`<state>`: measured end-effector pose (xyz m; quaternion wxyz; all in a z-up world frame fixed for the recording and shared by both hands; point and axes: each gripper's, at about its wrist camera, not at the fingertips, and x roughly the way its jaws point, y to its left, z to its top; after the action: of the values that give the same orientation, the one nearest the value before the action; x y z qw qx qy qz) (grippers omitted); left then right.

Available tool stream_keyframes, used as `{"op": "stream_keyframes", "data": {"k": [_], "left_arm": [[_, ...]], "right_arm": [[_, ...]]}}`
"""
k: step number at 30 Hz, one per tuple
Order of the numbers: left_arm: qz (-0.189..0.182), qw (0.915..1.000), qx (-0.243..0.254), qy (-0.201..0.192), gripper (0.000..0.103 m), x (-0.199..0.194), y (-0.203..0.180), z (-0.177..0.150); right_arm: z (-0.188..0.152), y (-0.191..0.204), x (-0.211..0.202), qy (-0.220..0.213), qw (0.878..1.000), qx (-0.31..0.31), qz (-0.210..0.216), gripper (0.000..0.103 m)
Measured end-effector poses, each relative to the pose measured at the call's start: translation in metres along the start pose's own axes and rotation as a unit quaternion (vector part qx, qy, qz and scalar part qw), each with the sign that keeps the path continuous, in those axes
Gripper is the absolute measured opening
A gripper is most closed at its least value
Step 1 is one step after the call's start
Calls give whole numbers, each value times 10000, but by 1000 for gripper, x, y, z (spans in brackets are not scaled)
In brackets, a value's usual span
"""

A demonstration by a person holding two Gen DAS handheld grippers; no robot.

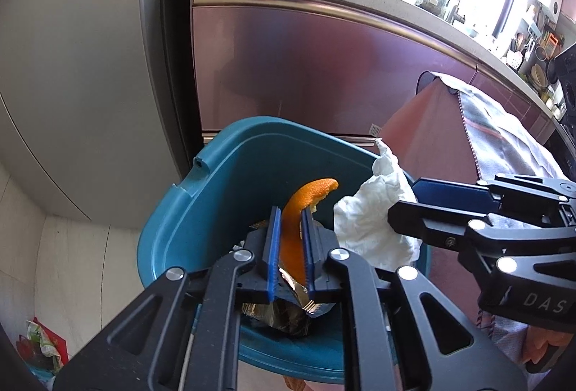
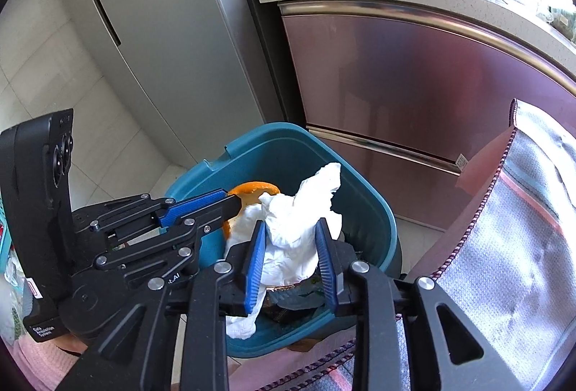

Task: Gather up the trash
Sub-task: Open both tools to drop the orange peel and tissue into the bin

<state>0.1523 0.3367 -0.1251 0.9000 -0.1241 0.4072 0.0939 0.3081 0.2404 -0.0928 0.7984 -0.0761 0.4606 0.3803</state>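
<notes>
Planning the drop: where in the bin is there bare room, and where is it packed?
Free: the teal bin's far-left inner wall and bottom, beyond the orange peel in the left tool. Crowded: the near side, with foil wrappers, and the right rim, where the right tool holds crumpled tissue.

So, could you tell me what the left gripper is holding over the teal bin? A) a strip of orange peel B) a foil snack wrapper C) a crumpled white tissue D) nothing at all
A: the left gripper is shut on the orange peel above the teal bin, while the right gripper holds the white tissue.
</notes>
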Motion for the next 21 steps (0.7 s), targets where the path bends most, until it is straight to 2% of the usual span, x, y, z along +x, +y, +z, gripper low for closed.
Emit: {"op": "stream_keyframes", "data": {"k": [1, 4, 8, 11, 17, 19, 21], "left_arm": [[-7, 10000, 8, 41, 23, 3, -1, 0], [55, 10000, 17, 34, 31, 6, -2, 0], [77, 10000, -7, -1, 34, 6, -2, -1], [10, 9999, 19, -150, 40, -1, -2, -3], [-174, 9978, 208, -611, 52, -37, -4, -9], [-260, 9961, 268, -804, 59, -53, -7, -12], [-355, 9938, 323, -1003, 67, -69, -10, -15]], "right_arm": [[-1, -1, 0, 7, 10000, 20, -6, 28], [0, -2, 2, 28, 10000, 57, -6, 29], [-3, -3, 0, -14, 10000, 89, 1, 31], [-11, -5, -9, -111, 9998, 121, 65, 33], [-30, -7, -39, -503, 9986, 131, 73, 44], [-38, -6, -54, -723, 9973, 111, 40, 48], [-46, -4, -71, -962, 9953, 80, -60, 59]]}}
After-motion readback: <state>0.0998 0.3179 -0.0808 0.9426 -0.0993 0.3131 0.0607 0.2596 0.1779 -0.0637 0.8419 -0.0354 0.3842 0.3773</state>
